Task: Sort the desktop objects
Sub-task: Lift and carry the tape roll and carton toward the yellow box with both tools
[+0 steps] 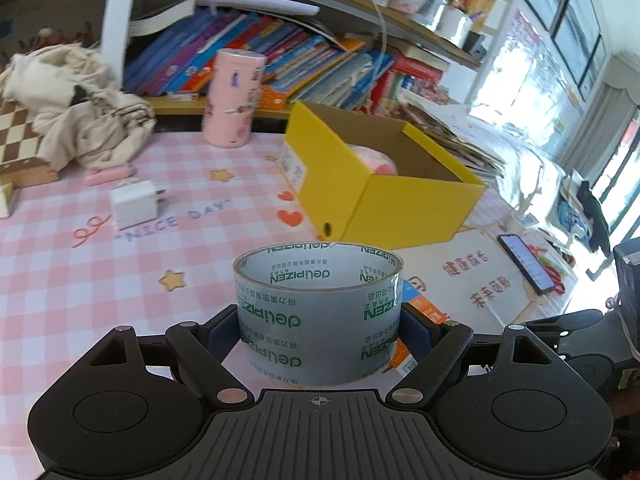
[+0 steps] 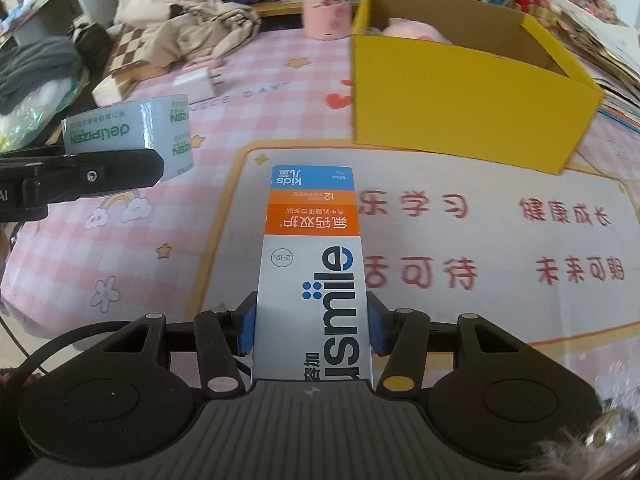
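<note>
Tape roll (image 1: 318, 316), toothpaste box (image 2: 312, 276), seemingly gripped.

The right tool (image 2: 312, 326) grips a toothpaste box (image 2: 312, 280) between its blue pads, the box pointing to 12 o'clock. At 1 o'clock an open yellow box (image 2: 460, 100) stands on the counter (image 2: 248, 128), with something pink inside. At 10 o'clock the left tool (image 2: 120, 172) carries a tape roll (image 2: 132, 130). Behind it, at 11 o'clock, lies a white charger (image 2: 198, 82), and a pink cylinder (image 2: 326, 0) stands at 12 o'clock.
</note>
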A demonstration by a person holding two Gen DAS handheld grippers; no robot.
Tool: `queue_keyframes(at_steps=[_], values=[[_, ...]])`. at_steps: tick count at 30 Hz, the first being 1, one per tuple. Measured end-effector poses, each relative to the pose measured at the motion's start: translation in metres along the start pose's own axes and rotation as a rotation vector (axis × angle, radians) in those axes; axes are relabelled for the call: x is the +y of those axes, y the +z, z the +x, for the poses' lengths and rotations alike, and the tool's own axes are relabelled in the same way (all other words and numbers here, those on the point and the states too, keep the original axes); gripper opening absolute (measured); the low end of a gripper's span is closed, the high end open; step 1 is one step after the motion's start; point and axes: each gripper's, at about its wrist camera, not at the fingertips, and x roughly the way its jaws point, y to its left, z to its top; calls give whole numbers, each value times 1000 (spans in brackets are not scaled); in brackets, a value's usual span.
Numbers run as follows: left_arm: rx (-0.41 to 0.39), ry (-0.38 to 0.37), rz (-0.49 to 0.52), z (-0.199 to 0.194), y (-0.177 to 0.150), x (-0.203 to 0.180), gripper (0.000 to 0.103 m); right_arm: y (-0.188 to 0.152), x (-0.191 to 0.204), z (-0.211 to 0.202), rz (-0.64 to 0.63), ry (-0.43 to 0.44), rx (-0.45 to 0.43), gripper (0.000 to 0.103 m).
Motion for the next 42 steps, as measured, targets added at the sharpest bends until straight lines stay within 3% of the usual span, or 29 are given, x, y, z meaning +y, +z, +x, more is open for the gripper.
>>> queue_keyframes(at_steps=[24, 42], values=[[56, -71, 64, 58, 12, -79, 84, -13, -91, -21, 83, -36, 9, 49], [4, -72, 145, 96, 50, -140, 84, 19, -163, -46, 68, 12, -77, 49]])
